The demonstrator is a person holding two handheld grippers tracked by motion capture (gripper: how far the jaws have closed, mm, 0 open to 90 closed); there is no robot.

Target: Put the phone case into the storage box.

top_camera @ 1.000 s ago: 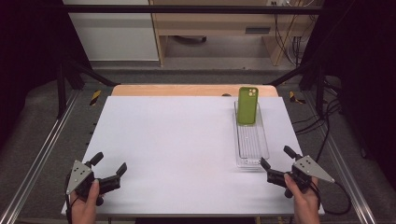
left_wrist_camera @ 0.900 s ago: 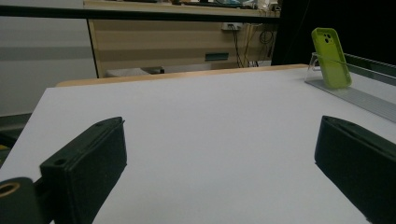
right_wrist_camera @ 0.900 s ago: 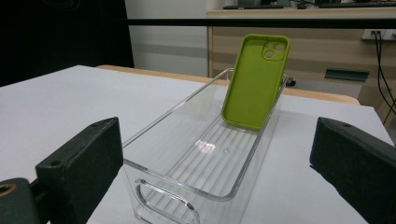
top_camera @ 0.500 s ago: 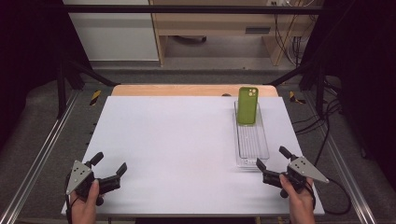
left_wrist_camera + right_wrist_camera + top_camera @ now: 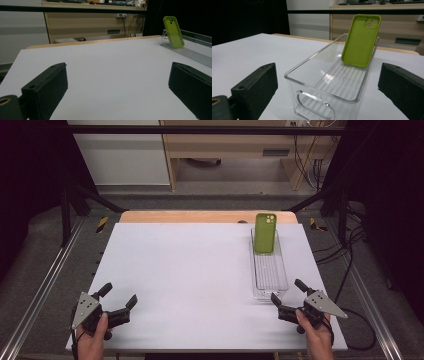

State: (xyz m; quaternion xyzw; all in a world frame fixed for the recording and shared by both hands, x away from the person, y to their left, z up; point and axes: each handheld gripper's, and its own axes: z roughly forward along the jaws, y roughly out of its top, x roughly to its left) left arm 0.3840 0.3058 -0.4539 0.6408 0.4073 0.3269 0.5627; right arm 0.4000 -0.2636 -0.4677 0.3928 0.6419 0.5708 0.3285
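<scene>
A green phone case (image 5: pixel 264 232) leans upright against the far end wall of a clear plastic tray (image 5: pixel 270 279) on the right of the white table (image 5: pixel 190 270). My right gripper (image 5: pixel 286 290) is held just in front of the tray's near end, open, with nothing between its jaws. In the right gripper view the tray (image 5: pixel 322 93) lies straight ahead of the open gripper (image 5: pixel 329 85), and the case (image 5: pixel 360 40) stands at its far end. My left gripper (image 5: pixel 120 294) rests open near the front left corner. The left gripper view has the gripper (image 5: pixel 118 82) over bare table, with the case (image 5: pixel 173 32) far right.
A wooden strip (image 5: pixel 200 216) borders the table's far edge. Metal rails (image 5: pixel 45 285) run along both sides, and cables (image 5: pixel 357 315) trail on the right. A wooden desk (image 5: pixel 235 150) stands beyond the table.
My right gripper has shifted a little to the left, closer to the tray's near end. The left gripper, the tray and the case have stayed put.
</scene>
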